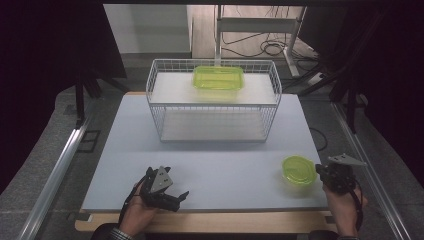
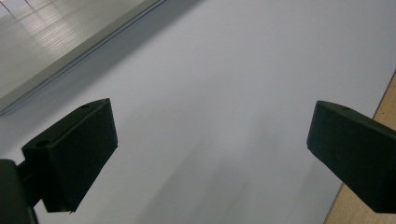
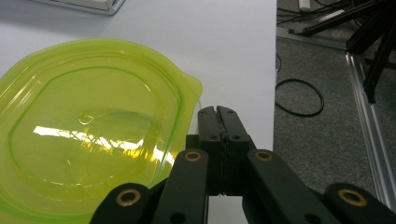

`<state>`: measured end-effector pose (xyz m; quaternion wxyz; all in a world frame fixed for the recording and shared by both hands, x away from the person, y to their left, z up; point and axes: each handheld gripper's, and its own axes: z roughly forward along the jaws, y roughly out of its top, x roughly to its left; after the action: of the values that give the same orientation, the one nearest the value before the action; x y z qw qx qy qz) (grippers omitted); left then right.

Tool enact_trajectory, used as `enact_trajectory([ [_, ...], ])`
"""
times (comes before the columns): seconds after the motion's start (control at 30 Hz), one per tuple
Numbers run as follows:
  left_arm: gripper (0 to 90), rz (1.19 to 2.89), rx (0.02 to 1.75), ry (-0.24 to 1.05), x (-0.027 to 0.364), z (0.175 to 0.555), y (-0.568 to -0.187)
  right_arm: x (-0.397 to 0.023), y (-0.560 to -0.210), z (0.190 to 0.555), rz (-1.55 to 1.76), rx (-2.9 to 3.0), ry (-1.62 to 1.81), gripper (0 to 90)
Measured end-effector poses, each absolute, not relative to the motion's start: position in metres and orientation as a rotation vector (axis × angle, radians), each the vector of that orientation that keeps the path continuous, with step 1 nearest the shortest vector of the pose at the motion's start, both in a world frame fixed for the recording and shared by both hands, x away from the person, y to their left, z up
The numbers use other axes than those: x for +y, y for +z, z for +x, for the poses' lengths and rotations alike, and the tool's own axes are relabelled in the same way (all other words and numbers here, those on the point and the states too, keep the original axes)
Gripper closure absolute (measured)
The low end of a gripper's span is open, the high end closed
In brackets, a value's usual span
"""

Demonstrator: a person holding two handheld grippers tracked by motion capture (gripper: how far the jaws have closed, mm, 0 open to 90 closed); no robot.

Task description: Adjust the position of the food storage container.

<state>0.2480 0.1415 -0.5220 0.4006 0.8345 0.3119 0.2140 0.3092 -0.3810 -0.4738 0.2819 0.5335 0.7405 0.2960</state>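
Left tongs [image 1: 176,196] in left hand [image 1: 137,212], jaws spread wide, lying low, pointing right. Right tongs [image 3: 218,112] pressed together, gripped by right hand [image 1: 345,202].

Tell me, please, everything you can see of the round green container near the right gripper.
The round green container is translucent yellow-green plastic, glossy, with a stepped top and a small tab on its rim. It sits flat on the white table, near the right edge. The right gripper, jaws shut together, lies right beside the tab; whether it touches is unclear.

A lab; black curtains [image 1: 45,60], aluminium rails [image 1: 55,175], floor cables [image 1: 272,47].
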Motion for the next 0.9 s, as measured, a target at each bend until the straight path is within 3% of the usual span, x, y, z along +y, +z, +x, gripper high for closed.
enact_trajectory([
  [0.9, 1.7, 2.111, 0.792, 0.541, 0.141, 0.249, -0.522, -0.324, -0.479, 0.305, 1.405, 2.143, 0.935, 86.7],
])
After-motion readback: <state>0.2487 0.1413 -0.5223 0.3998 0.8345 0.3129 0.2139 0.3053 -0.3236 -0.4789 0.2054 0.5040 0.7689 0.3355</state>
